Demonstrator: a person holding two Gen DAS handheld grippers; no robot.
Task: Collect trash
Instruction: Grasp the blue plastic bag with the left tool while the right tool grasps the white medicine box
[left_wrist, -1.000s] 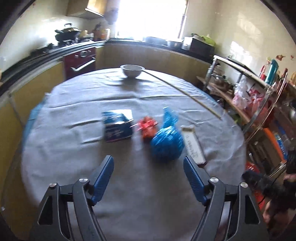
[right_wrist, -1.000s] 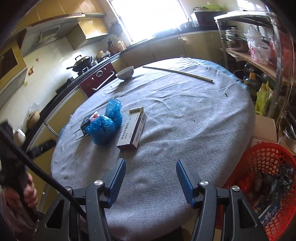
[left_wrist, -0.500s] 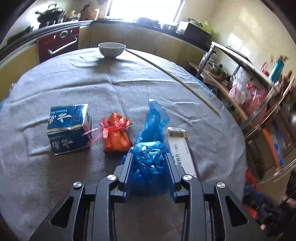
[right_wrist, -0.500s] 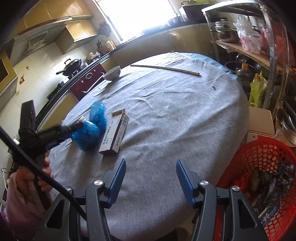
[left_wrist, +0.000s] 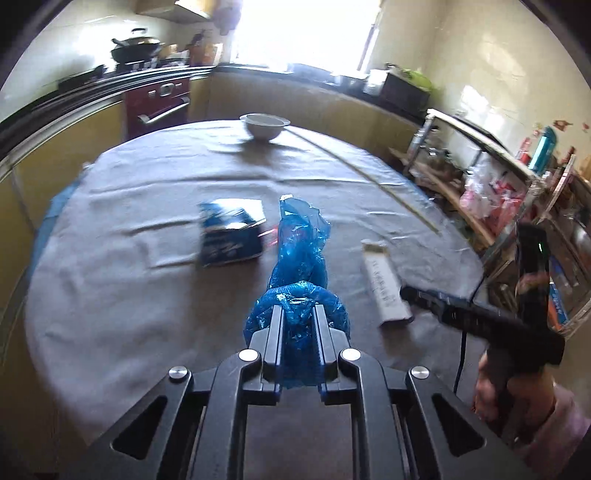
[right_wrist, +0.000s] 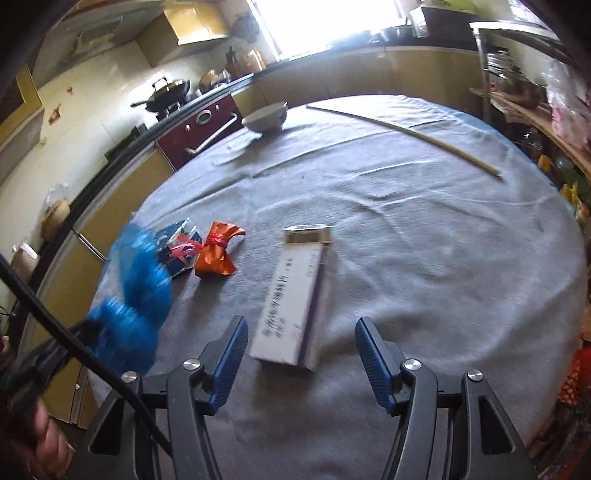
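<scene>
Our left gripper (left_wrist: 297, 314) is clenched on the blue plastic bag (left_wrist: 301, 254). Our right gripper (right_wrist: 301, 352) is opening, empty, hovering over the white carton (right_wrist: 295, 306) near the table's (right_wrist: 443, 240) front edge.

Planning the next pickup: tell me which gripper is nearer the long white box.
Right. The right gripper hovers just short of the long white box, jaws opening astride its near end. The left gripper, shut on the blue plastic bag, is off to its side.

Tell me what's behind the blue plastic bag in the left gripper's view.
Behind the blue plastic bag only thin red ribbon strands peek out beside the blue carton. The right wrist view shows they tie an orange pouch, which the bag covers.
</scene>
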